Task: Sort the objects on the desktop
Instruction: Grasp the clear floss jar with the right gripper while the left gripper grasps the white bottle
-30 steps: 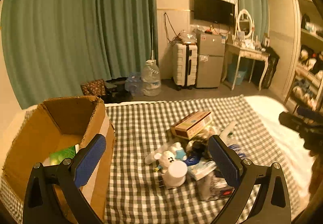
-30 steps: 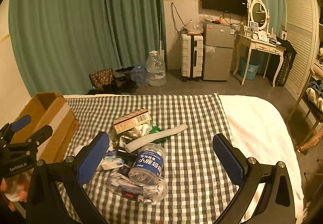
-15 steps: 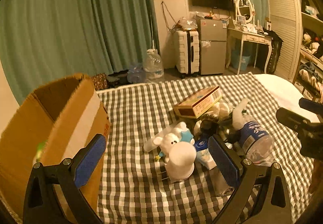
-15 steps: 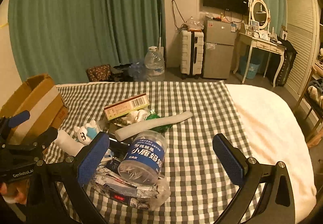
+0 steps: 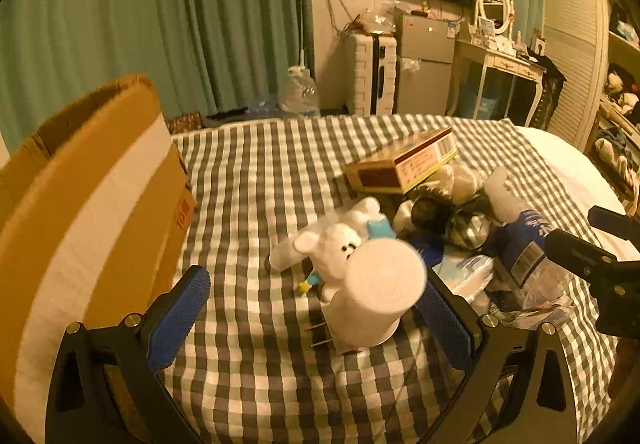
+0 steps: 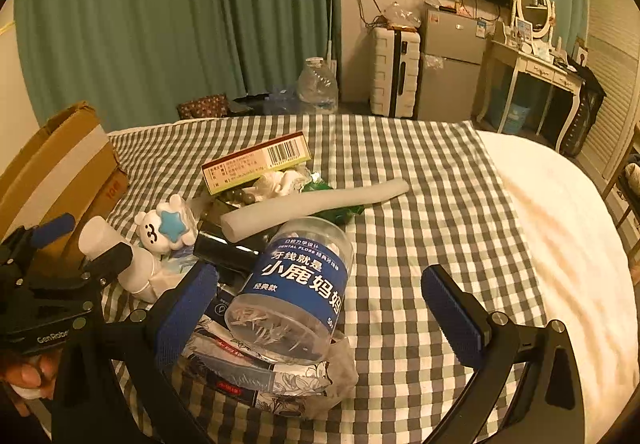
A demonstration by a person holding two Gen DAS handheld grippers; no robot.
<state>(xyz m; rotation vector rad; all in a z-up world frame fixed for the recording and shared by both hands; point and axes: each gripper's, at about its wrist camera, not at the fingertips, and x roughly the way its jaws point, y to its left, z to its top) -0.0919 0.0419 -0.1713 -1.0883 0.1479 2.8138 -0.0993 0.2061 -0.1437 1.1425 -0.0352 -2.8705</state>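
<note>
The left gripper (image 5: 308,312) is held wide open over the checked cloth (image 5: 248,180), with nothing gripped. A white cylinder (image 5: 372,292) stands between its fingers (image 5: 176,316), close to the right one, though contact cannot be told from this view. Just behind the cylinder lies a white plush toy (image 5: 336,240) with a blue star.

The right gripper (image 6: 320,308) is likewise spread wide and empty. A clear jar (image 6: 296,284) with a blue label is seen lying on its side between the fingers (image 6: 452,312), near the left one; it is filled with floss picks. The jar rests on a crumpled printed packet (image 6: 276,380), whose contents are not shown.

A cardboard box (image 5: 84,212) stands open-topped at the left edge of the cloth, well apart from the pile; its inside is hidden in both views. In the pile, a flat carton (image 6: 256,162) with a barcode is propped on small items, and a white foam tube (image 6: 316,204) lies across a green wrapper (image 6: 344,212). What may be a string of dark beads (image 6: 240,198) is glimpsed under the carton. The cloth covers part of a bed (image 6: 568,228).
</note>
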